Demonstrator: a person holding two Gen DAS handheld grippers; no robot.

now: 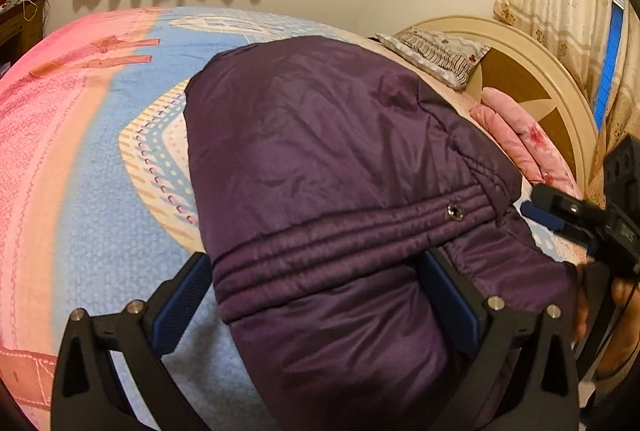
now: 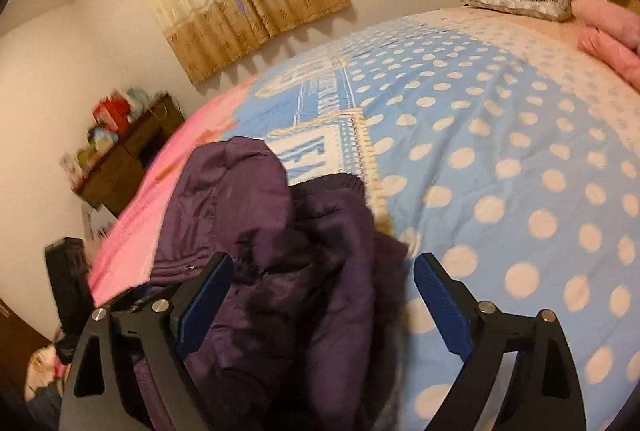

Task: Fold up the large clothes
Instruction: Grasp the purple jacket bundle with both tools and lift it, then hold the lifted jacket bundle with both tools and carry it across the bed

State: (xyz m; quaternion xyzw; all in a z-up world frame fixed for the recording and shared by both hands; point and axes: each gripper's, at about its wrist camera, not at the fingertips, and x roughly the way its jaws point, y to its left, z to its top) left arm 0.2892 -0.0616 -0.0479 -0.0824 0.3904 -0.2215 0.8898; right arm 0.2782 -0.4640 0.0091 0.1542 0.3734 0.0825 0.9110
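A dark purple padded jacket [image 1: 340, 151] lies folded on the bed, its quilted band and a snap button facing me. My left gripper [image 1: 316, 283] stands open wide over the near end of the jacket, one blue pad on each side of the bulk, not pressing. In the right wrist view the jacket [image 2: 280, 251] is a crumpled heap. My right gripper [image 2: 324, 283] is open over its right edge, with the left finger above the fabric and the right finger above the sheet. The right gripper [image 1: 538, 201] also shows at the jacket's far right side.
The bed carries a blue, pink and polka-dot sheet [image 2: 500, 151]. A patterned pillow [image 1: 436, 51] and a folded pink quilt [image 1: 516, 139] lie by the round headboard [image 1: 520, 71]. A dark cabinet [image 2: 132, 151] with clutter stands by the wall. A hand [image 1: 624, 295] holds the right gripper.
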